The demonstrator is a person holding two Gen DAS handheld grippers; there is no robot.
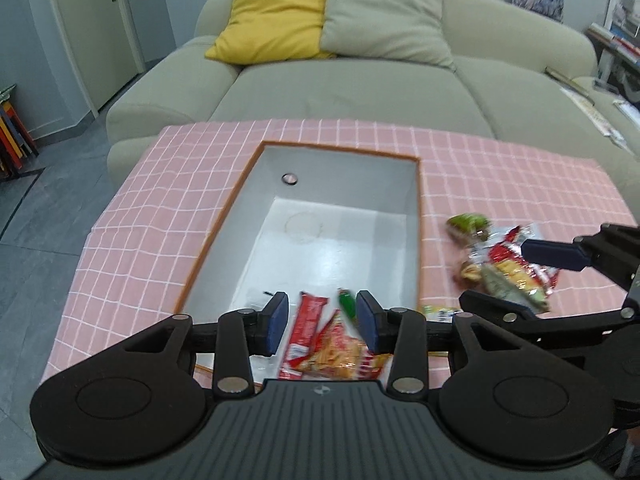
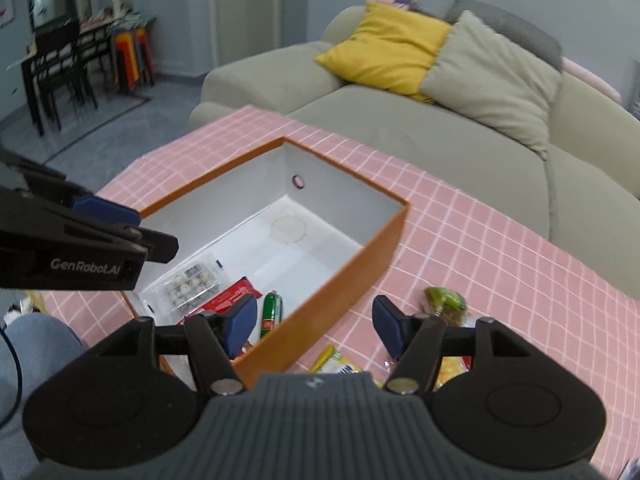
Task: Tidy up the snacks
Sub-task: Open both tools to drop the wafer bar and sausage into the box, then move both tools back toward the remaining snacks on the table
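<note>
box (image 1: 418,216) mid-frame on tablecloth (image 1: 160,208) | snack packets (image 1: 320,344) in box, bottom | snack pile (image 1: 500,264) right, on cloth | sofa (image 1: 340,92) behind, top

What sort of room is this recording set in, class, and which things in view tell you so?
Most likely a home living room: a large sofa with a yellow cushion, a low table under a pink checked cloth, and dining chairs across the tiled floor.

Illumination is even, indoor and soft. Fisheye distortion curves the edges. The snack packets (image 1: 505,264) show motion blur.
</note>
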